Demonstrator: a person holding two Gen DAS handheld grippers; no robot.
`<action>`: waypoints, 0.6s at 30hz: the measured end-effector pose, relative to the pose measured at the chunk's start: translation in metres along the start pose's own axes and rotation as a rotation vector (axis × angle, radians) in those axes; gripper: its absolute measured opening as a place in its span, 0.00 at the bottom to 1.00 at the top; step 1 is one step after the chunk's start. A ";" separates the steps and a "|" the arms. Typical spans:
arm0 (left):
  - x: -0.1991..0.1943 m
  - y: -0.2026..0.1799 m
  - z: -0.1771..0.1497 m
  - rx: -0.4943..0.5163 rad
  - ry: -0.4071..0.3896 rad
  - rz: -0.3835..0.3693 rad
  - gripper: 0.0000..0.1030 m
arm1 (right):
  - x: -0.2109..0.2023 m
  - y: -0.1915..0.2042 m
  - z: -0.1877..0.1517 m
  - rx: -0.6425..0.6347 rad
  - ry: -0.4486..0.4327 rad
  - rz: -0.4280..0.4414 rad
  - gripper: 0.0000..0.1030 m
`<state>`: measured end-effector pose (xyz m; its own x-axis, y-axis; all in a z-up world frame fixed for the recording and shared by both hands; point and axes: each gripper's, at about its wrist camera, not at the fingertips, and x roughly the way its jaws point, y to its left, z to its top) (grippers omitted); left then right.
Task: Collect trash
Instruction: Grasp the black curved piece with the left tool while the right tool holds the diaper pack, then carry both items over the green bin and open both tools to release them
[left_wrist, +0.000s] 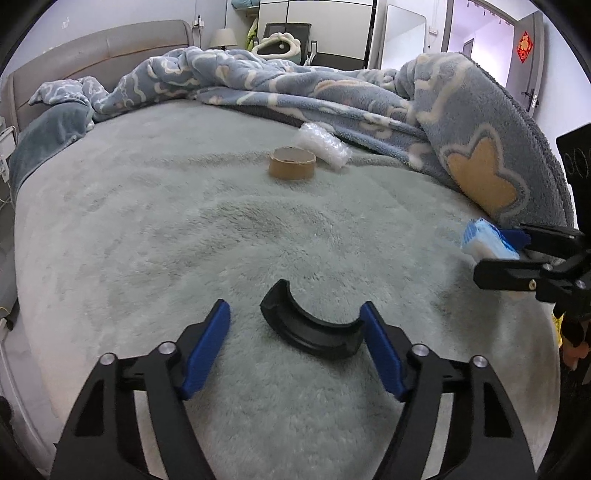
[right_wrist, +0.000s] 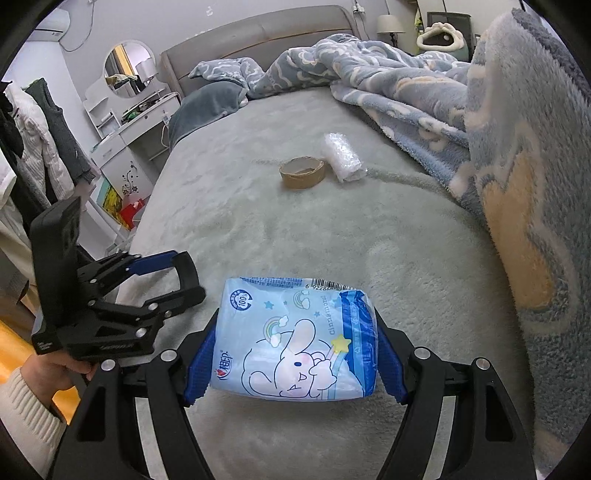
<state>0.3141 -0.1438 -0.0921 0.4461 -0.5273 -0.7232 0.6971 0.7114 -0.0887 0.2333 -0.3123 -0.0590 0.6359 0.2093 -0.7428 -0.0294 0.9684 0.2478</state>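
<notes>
A black curved plastic piece (left_wrist: 310, 325) lies on the grey-green bed cover (left_wrist: 184, 229) between the open fingers of my left gripper (left_wrist: 295, 314); it touches the right pad and stands clear of the left pad. My right gripper (right_wrist: 295, 328) is shut on a light blue tissue pack (right_wrist: 295, 339) with a cartoon rabbit, low over the bed; the pack also shows in the left wrist view (left_wrist: 487, 242). A brown empty tape roll (left_wrist: 291, 162) and a bubble wrap roll (left_wrist: 323, 146) lie farther up the bed, also in the right wrist view: tape roll (right_wrist: 302, 171), bubble wrap (right_wrist: 343, 157).
A rumpled blue blanket (left_wrist: 332, 92) covers the far and right side of the bed and hangs close on the right (right_wrist: 524, 184). A grey headboard (right_wrist: 258, 33) stands behind. A white dresser with a mirror (right_wrist: 125, 122) and hanging clothes stand left of the bed.
</notes>
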 end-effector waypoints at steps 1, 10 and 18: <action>0.001 0.000 0.001 -0.001 0.001 -0.003 0.68 | 0.000 -0.001 0.000 0.001 0.002 0.001 0.72; 0.003 -0.003 0.007 -0.017 0.009 -0.008 0.48 | 0.002 -0.001 -0.002 0.004 0.014 0.007 0.72; -0.019 0.009 0.006 -0.092 -0.011 0.027 0.46 | -0.005 0.018 0.004 -0.025 0.003 0.019 0.72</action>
<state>0.3148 -0.1301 -0.0747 0.4707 -0.5116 -0.7189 0.6306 0.7649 -0.1315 0.2325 -0.2965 -0.0484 0.6325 0.2282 -0.7402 -0.0609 0.9673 0.2462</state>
